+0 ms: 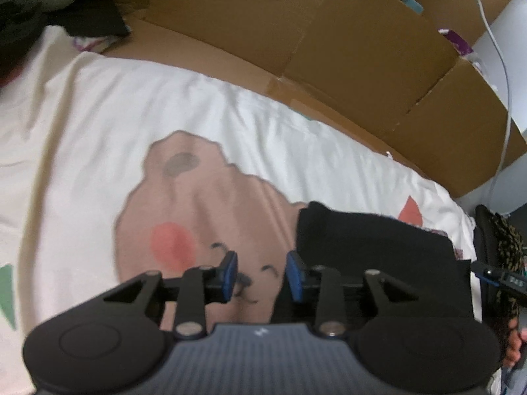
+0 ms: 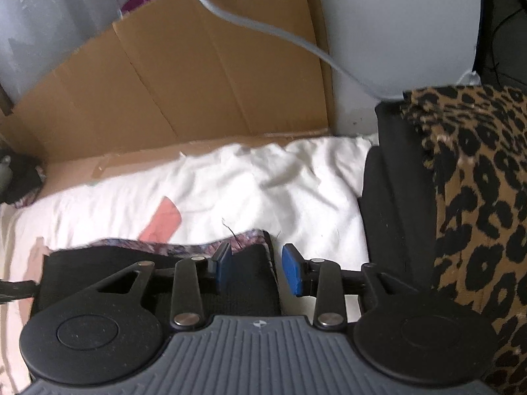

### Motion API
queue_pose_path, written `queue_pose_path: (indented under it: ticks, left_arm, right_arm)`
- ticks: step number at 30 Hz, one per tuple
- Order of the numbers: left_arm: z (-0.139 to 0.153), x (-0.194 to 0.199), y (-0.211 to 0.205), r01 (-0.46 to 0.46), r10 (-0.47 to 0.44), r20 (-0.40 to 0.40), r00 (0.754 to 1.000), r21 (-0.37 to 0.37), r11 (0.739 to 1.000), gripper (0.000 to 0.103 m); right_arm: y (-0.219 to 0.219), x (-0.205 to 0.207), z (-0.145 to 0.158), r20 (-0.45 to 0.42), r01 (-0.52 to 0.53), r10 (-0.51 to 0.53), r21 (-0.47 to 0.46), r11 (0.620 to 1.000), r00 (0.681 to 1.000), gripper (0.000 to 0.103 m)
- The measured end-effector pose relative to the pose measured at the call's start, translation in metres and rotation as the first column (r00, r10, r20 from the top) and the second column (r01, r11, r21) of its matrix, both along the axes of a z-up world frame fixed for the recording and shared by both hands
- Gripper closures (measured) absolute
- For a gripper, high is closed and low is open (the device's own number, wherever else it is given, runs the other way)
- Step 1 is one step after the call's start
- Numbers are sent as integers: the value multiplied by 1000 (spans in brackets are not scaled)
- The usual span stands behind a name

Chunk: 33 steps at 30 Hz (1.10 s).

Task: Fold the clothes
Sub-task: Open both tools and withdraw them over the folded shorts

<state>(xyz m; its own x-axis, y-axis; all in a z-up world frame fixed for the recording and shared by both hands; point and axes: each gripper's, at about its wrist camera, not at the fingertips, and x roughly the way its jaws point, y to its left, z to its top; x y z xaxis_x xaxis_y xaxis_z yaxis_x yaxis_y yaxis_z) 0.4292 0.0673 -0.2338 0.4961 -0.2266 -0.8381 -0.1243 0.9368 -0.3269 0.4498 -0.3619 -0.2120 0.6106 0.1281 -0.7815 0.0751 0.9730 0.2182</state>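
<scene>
Both grippers stand apart and empty: your left gripper (image 1: 262, 271) hangs over the black garment's (image 1: 378, 253) left edge, your right gripper (image 2: 256, 271) over its right edge. The garment lies folded flat on the white bedding (image 1: 98, 105), near the cardboard (image 1: 346, 49). Judging by that, you've let go so the fold settles.

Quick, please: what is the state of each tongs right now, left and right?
Left tongs: open, holding nothing, above the bedsheet.
Right tongs: open, holding nothing; the black garment edge lies beneath them.
</scene>
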Motion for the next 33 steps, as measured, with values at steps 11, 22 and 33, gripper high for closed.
queue_pose_path:
  ticks: [11,22,33]
  left_arm:
    - [2,-20,20,-10,10,6,1000,-13,1000,64]
    - [1,-55,17,13,-13,-34,999,0,1000,64]
    - [15,-100,7,53,-51,-35,998,59,997,59]
  right_arm:
    - [12,-6,8,78,-68,76,-104,992,994,101]
    - [19,17,3,66,-72,84,-167,983,994,101]
    - [17,21,-7,64,-33,43,-145,989,997,69]
